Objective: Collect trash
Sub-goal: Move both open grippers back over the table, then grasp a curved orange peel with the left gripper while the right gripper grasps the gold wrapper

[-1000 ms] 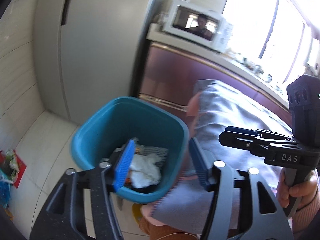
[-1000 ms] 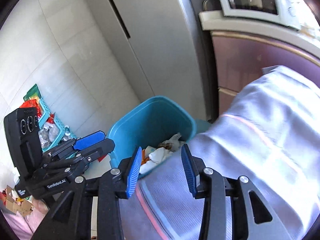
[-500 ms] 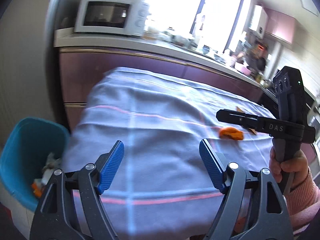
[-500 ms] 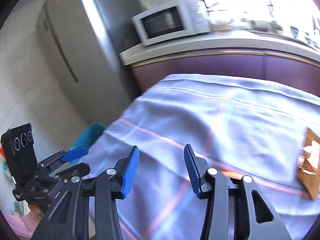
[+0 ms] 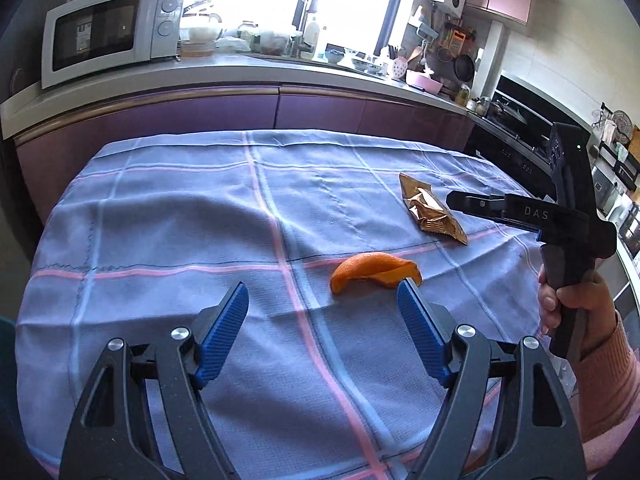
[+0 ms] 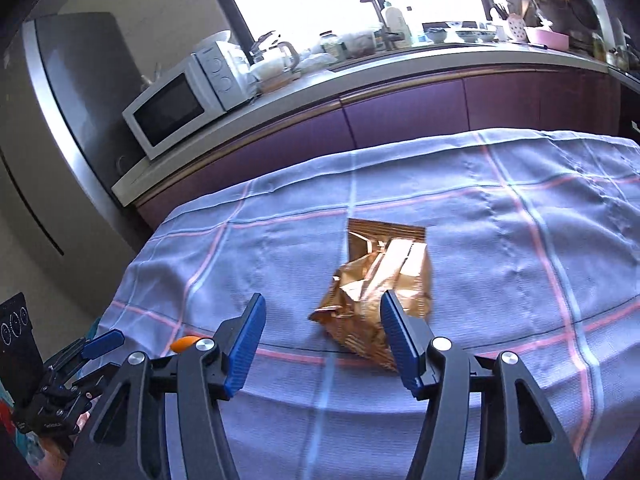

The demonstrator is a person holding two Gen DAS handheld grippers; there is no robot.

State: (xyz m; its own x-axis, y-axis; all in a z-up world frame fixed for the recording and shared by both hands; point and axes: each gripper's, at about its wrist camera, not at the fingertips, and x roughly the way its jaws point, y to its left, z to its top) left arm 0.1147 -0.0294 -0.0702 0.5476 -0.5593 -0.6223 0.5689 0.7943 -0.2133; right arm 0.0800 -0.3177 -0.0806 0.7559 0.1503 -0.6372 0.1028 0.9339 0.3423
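trash is seen in two pieces on the table, which is covered by a blue checked cloth (image 5: 160,220). in the left wrist view an orange peel (image 5: 374,274) lies just right of centre, and a crumpled gold wrapper (image 5: 430,212) lies apart from it, further toward the upper right. the left gripper (image 5: 324,320) is held above the cloth at the bottom of the frame; its blue fingers (image 5: 224,336) are spread wide with nothing between them, and the peel is seen just past the right fingertip, untouched. at the right edge of that view the right gripper (image 5: 454,199) is gripped by a hand (image 5: 568,308) in a pink sleeve (image 5: 608,380), its tip pointing toward the wrapper. in the right wrist view the wrapper (image 6: 380,292) sits at centre frame, partly behind the right finger (image 6: 400,344). the right gripper (image 6: 322,326) has its jaws opening, and nothing is pinched between them. the peel (image 6: 184,343) shows as a small orange spot at lower left, beside the left gripper (image 6: 100,340). a white microwave (image 5: 108,32) stands on the counter at upper left.
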